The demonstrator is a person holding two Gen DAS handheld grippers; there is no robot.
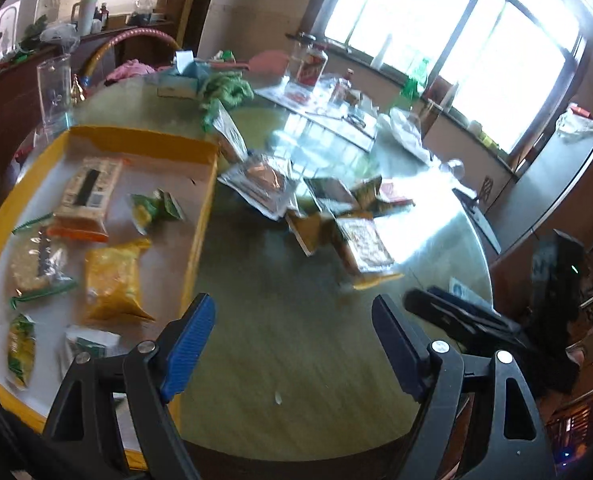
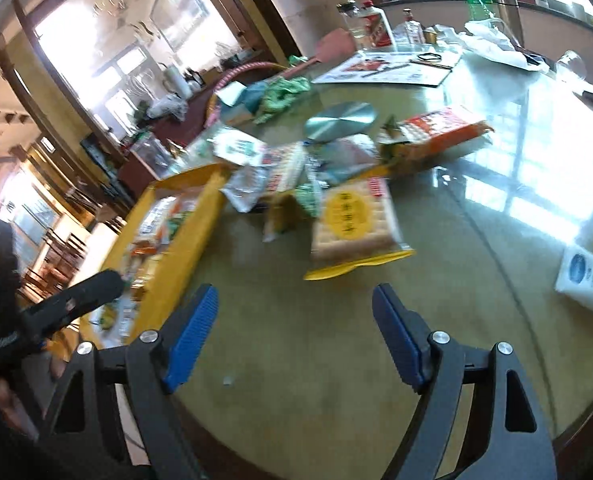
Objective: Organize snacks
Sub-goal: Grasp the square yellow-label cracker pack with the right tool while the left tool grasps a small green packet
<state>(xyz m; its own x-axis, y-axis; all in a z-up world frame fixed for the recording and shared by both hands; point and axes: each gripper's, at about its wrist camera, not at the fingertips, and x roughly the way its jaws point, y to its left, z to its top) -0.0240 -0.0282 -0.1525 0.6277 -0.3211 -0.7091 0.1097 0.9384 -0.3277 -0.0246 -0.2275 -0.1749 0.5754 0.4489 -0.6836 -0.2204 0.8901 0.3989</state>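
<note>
With the left gripper (image 1: pixel 292 344) and right gripper (image 2: pixel 294 336) both spread wide and empty, the cracker pack (image 2: pixel 354 222) lies on the glass table (image 2: pixel 476 208) beside the yellow tray (image 2: pixel 188 236); judged light, crinkly, slippery and breakable, so pinch its sealed yellow edge

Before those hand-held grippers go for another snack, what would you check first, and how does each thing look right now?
1. Left hand-held gripper empty, jaws apart: ok.
2. Right hand-held gripper empty, jaws apart: ok.
3. Room left in the yellow tray: ok, bare floor shows between the packets.
4. Snacks still waiting outside the tray: ok, a pile lies on the glass table.
5. An easy pick: ok, the cracker pack lies at the pile's near edge with its top uncovered.
6. Which packets overlap deeper in the pile: cannot tell, too blurred.
</note>
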